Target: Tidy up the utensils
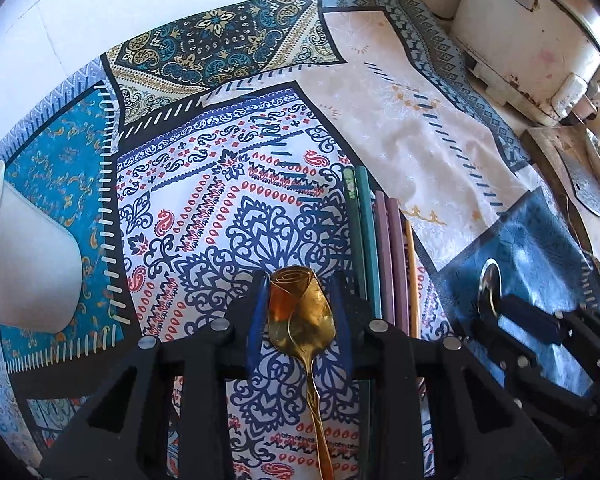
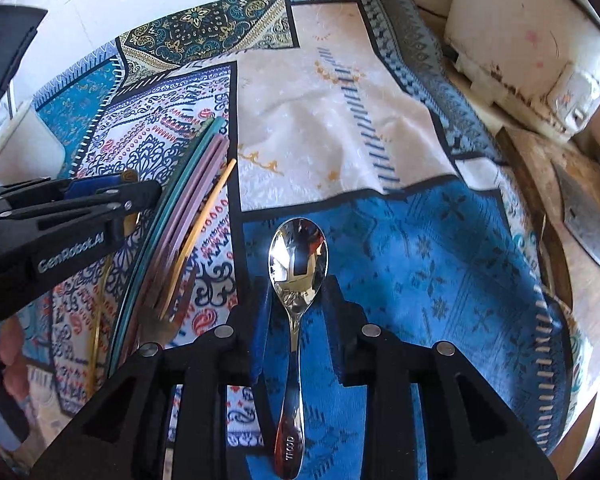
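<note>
Straddling the gold spoon (image 1: 301,312), my left gripper (image 1: 300,304) isn't pinching; my right gripper (image 2: 298,300) straddles the silver spoon (image 2: 298,260), loosened, handles pointing near.

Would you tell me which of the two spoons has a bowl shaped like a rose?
The gold spoon, between the left gripper's fingers over the red-and-navy patterned patch. Its bowl is a rose outline; the silver spoon on the blue patch has a plain oval bowl.

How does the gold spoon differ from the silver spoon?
The gold spoon has a rose-shaped bowl; the silver spoon has a plain, mirror-bright oval bowl. The gold one lies over the white patterned patch, the silver one over the blue patch. Both sit between gripper fingers, bowls pointing away from the cameras.
</note>
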`<state>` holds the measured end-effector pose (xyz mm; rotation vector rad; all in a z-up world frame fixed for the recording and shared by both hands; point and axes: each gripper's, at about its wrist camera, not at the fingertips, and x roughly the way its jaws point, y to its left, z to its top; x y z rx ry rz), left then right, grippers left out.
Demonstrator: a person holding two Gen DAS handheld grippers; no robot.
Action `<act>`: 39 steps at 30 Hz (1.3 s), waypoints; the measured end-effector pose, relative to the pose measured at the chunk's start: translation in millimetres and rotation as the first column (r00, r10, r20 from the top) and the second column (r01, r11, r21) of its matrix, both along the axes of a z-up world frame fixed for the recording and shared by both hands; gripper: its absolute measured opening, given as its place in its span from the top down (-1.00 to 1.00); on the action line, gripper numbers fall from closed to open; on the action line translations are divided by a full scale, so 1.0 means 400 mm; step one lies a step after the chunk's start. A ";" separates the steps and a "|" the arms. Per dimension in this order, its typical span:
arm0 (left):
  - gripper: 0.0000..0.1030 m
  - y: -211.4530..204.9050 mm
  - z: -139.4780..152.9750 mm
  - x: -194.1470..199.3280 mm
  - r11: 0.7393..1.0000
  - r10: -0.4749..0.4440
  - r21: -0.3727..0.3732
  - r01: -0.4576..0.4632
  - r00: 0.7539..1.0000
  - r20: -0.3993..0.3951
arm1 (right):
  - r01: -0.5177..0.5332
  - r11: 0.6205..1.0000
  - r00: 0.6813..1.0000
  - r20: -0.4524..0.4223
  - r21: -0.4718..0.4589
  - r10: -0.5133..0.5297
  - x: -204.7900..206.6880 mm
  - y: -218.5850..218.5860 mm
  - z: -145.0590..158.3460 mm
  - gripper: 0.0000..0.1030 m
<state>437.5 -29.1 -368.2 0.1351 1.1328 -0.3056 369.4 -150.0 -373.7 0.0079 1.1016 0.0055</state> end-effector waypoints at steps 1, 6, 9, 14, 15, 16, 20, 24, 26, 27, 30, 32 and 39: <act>0.42 0.005 0.001 -0.003 1.000 -0.002 -0.005 0.002 1.000 -0.005 | -0.001 1.000 1.000 0.001 0.005 0.001 0.004 -0.001 0.001 0.55; 0.43 0.062 0.016 -0.022 0.996 0.025 -0.086 -0.029 0.999 -0.045 | 0.000 0.995 1.000 -0.013 0.096 0.001 0.011 -0.031 0.008 0.80; 0.43 0.102 0.037 -0.045 0.990 0.053 -0.129 -0.059 0.997 -0.049 | -0.002 0.996 1.000 -0.002 0.091 0.002 -0.003 -0.034 0.013 0.86; 0.43 0.154 0.090 -0.091 0.984 0.085 -0.156 -0.086 0.996 -0.015 | -0.003 0.992 1.000 0.010 0.123 0.002 -0.025 -0.039 0.029 0.94; 0.43 0.158 0.099 -0.096 0.983 0.091 -0.159 -0.090 0.996 -0.005 | -0.002 0.991 1.000 0.012 0.132 0.000 -0.030 -0.042 0.033 0.96; 0.43 0.163 0.112 -0.105 0.982 0.098 -0.164 -0.095 0.995 0.006 | 0.000 0.990 1.000 0.014 0.140 -0.002 -0.035 -0.044 0.036 0.96; 0.44 0.178 0.163 -0.134 0.978 0.124 -0.178 -0.111 0.991 0.059 | 0.005 0.985 0.999 0.034 0.175 -0.011 -0.053 -0.054 0.053 0.97; 0.46 0.185 0.216 -0.169 0.976 0.132 -0.186 -0.109 0.985 0.115 | -0.003 0.984 0.998 0.065 0.180 -0.008 -0.074 -0.060 0.080 0.97; 0.46 0.186 0.242 -0.187 0.976 0.138 -0.187 -0.110 0.980 0.143 | -0.005 0.983 0.997 0.074 0.185 -0.009 -0.079 -0.065 0.089 0.97; 0.46 0.187 0.252 -0.195 0.976 0.142 -0.188 -0.112 0.978 0.154 | -0.007 0.982 0.997 0.073 0.187 -0.007 -0.082 -0.067 0.091 0.97; 0.47 0.193 0.279 -0.217 0.974 0.154 -0.194 -0.118 0.972 0.180 | -0.016 0.977 0.999 0.034 0.214 0.009 -0.076 -0.076 0.083 0.97; 0.47 0.200 0.293 -0.229 0.972 0.165 -0.199 -0.126 0.967 0.193 | -0.006 0.973 1.000 -0.003 0.229 0.007 -0.071 -0.083 0.068 0.91; 0.47 0.229 0.314 -0.256 0.961 0.215 -0.219 -0.169 0.954 0.211 | 0.007 0.983 0.999 -0.054 0.183 0.002 -0.017 -0.073 0.028 0.52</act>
